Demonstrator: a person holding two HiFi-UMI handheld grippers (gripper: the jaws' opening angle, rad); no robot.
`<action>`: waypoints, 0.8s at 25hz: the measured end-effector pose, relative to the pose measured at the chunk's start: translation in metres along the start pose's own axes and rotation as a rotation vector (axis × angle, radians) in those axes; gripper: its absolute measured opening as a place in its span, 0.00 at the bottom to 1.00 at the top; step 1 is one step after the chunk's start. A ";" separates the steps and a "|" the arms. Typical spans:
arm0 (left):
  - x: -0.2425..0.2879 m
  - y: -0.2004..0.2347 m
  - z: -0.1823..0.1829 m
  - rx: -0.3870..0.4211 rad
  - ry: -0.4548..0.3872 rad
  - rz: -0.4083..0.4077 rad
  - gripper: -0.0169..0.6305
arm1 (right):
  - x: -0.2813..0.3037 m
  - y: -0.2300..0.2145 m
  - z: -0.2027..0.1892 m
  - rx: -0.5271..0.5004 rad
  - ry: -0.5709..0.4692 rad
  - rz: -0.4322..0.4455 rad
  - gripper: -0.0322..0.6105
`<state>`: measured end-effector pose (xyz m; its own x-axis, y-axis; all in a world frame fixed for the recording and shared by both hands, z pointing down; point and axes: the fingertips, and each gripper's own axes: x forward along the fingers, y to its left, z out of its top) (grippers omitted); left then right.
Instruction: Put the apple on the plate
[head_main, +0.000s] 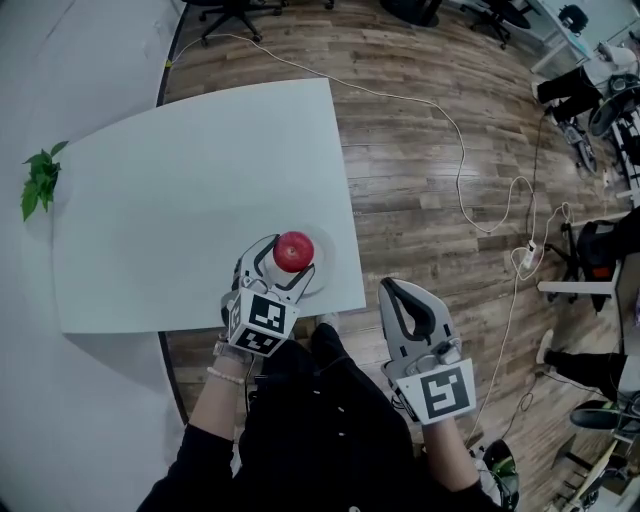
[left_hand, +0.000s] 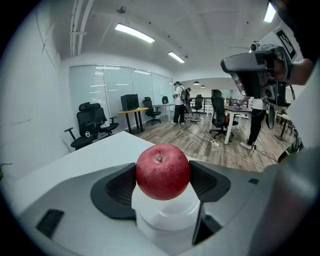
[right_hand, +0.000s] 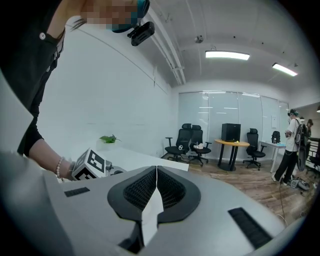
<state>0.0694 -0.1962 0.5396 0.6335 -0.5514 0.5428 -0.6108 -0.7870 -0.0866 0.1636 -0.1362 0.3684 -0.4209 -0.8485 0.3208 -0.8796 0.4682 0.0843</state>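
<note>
Left tool (head_main: 292, 257) on apple (head_main: 293, 250) above plate (head_main: 325, 258)

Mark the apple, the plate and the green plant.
apple (head_main: 293, 250): head view, its red top.
plate (head_main: 326, 262): head view, bare right rim.
plant (head_main: 40, 182): head view, its leaves.

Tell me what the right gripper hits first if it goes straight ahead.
Probably nothing near. The right gripper, jaws shut and empty, points beside the table, over open wooden floor; office chairs stand far ahead, though depth is unclear.
</note>
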 end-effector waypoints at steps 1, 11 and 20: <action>0.003 0.000 -0.003 -0.002 0.006 -0.003 0.56 | 0.000 0.000 -0.001 0.001 0.000 -0.003 0.11; 0.027 -0.006 -0.026 0.024 0.059 -0.014 0.56 | -0.005 -0.001 -0.012 -0.010 0.043 -0.014 0.11; 0.038 -0.008 -0.038 0.021 0.073 -0.026 0.56 | -0.004 0.001 -0.014 -0.003 0.050 -0.019 0.11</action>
<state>0.0810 -0.2003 0.5925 0.6124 -0.5093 0.6046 -0.5836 -0.8072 -0.0888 0.1678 -0.1286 0.3807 -0.3926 -0.8439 0.3656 -0.8866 0.4529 0.0933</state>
